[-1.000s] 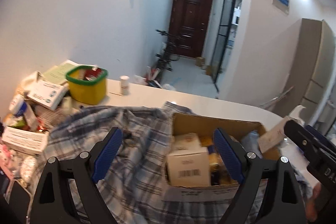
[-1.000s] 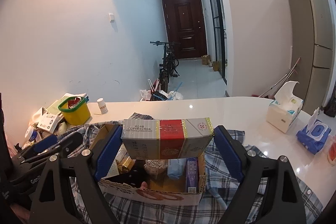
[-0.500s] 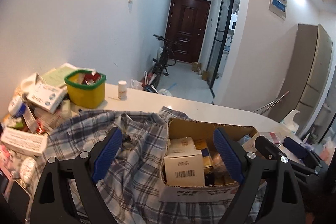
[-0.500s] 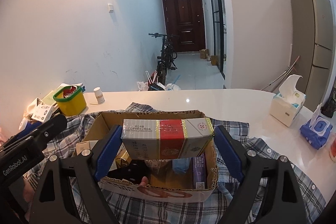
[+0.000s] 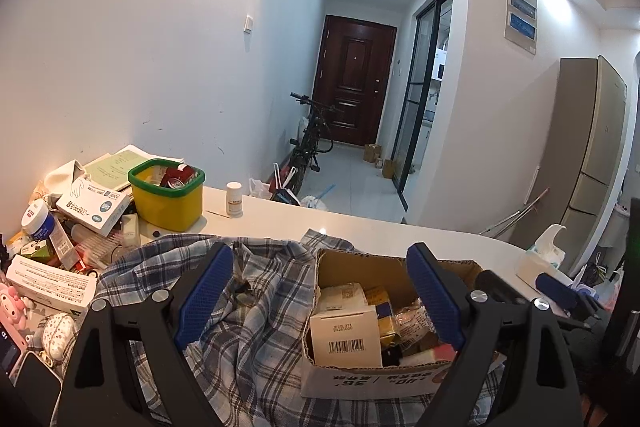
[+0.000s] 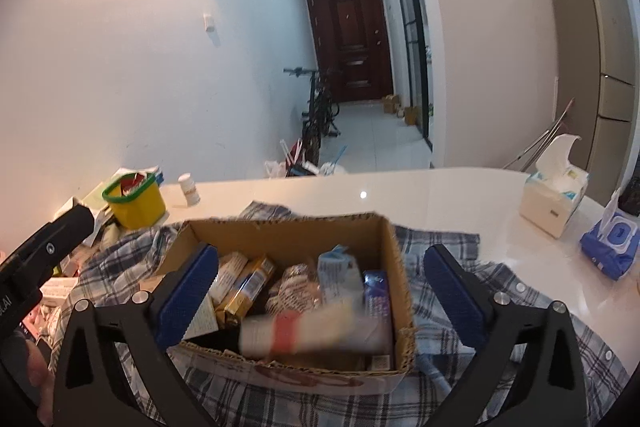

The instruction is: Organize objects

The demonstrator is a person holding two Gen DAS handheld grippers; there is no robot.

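Observation:
A long white, red and gold carton (image 6: 304,331) shows blurred as it drops into the open cardboard box (image 6: 280,223), no longer touched by the pads. My right gripper (image 6: 320,255) hovers over that box with its jaws opening wide. The box (image 5: 360,267) sits on a crumpled blue plaid shirt (image 5: 260,307) and holds several small packs, among them a white barcode box (image 5: 344,337). My left gripper (image 5: 319,253) stands open above the shirt and the box's left side, with nothing between its fingers. It also shows at the left edge of the right wrist view.
A yellow tub with a green rim (image 5: 166,201), a white pill bottle (image 5: 234,199) and a heap of medicine boxes (image 5: 92,203) crowd the counter's left end. A tissue box (image 6: 554,195) and a blue wipes pack (image 6: 612,243) stand at the right on the white counter (image 6: 440,191).
The right jaws have spread and the carton they held has dropped towards the box. The left gripper has tilted slightly, still open.

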